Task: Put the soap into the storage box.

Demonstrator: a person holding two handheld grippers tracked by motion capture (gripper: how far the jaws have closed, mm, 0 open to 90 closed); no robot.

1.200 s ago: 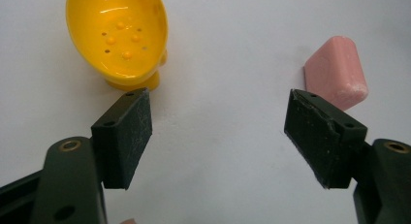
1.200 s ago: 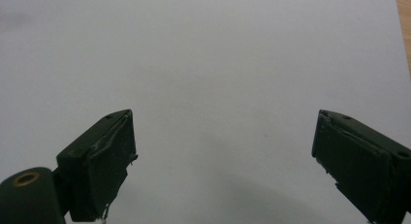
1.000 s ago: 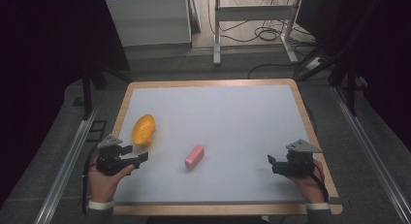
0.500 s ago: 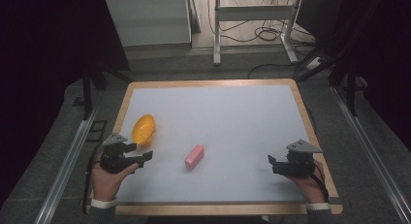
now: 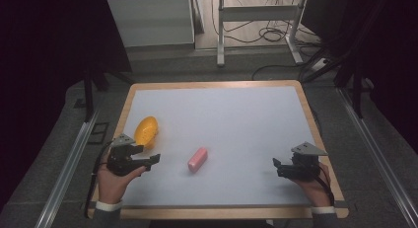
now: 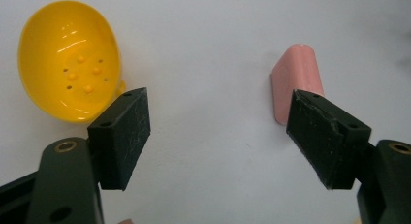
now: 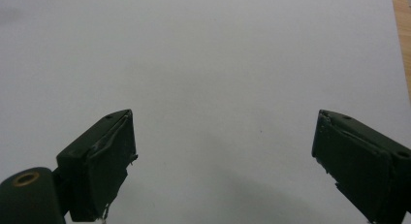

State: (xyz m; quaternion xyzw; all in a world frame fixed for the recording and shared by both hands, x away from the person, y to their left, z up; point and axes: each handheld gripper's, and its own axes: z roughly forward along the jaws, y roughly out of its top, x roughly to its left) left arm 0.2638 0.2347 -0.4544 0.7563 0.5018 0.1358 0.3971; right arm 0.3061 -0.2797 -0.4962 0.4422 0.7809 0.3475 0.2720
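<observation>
Overhead, the left gripper (image 5: 146, 154) is hovering with jaws spread, gripping nothing, a yellow bowl (image 5: 146, 131) just beyond it and a pink block (image 5: 197, 159) off its right side. The right gripper (image 5: 282, 167) is resting low, jaws apart. Along the left gripper's (image 6: 218, 132) jaws, the bowl (image 6: 68, 59) is lying ahead-left, the block (image 6: 295, 78) ahead-right by the right jaw. Along the right gripper's (image 7: 223, 161) wide jaws, bare white board (image 7: 203, 54) is lying ahead.

Black two-jaw left tool (image 5: 148, 160) and right tool (image 5: 279, 166), grey three-cornered top plates, brass-ringed screw holes, white cuffs under dark sleeves.

a black finger covers the pink block's (image 6: 296, 73) near end.
</observation>
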